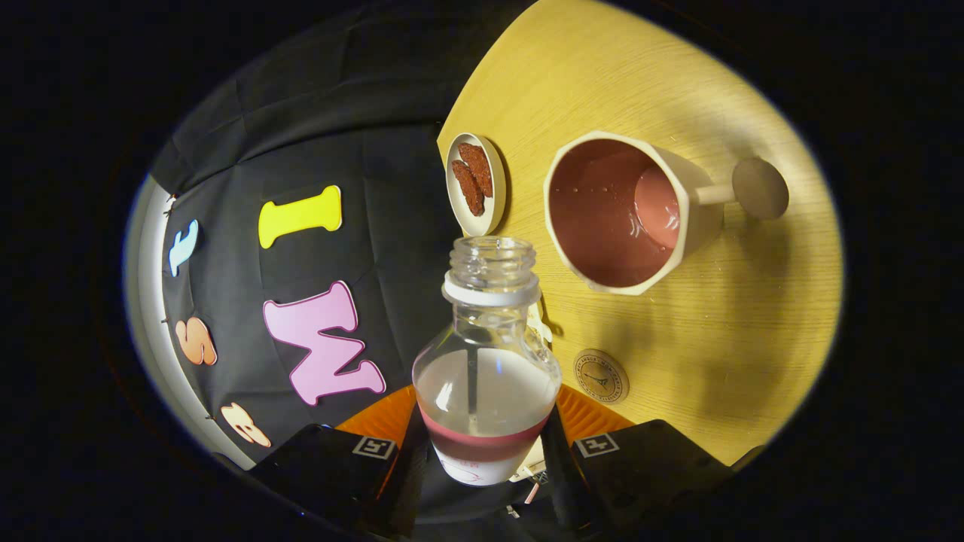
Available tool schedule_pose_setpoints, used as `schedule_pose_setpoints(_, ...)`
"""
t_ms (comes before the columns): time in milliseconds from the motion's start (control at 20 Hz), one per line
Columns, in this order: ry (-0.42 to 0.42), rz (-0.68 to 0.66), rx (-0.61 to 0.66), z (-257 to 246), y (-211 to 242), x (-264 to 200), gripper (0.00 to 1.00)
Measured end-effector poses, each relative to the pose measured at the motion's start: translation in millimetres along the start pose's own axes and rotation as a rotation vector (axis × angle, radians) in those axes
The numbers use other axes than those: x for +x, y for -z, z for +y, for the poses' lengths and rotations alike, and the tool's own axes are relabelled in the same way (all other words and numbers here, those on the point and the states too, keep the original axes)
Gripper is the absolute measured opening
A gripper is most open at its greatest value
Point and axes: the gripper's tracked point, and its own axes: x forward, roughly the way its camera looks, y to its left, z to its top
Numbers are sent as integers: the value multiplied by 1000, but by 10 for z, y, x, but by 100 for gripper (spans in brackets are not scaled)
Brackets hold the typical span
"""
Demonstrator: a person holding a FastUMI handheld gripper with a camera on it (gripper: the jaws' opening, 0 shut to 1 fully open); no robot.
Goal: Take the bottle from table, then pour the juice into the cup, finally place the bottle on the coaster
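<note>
A pale wood-grain desk lies brightly lit, soft shadows across it; black creased cloth wall hangs just beside the desk's edge.

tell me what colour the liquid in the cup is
Pinkish red, in the gripper view, inside the cream faceted cup.

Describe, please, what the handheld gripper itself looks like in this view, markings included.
The gripper shows as two broad, blocky finger housings, one on each side. Each housing carries a small square white tag printed with a black pattern on its upper face. A ribbed orange part sits behind the fingers. I cannot see any cables, or the hand holding it.
</note>
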Motion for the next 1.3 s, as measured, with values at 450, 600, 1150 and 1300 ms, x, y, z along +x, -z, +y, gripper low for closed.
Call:
schedule_pose_setpoints(450,11,9,99,24,14,17,71)
schedule_pose_setpoints(600,19,27,121,33,35,16,71)
schedule_pose_setpoints(1150,55,73,263,19,44,43,71)
schedule_pose_setpoints(1300,66,80,307,-2,49,22,71)
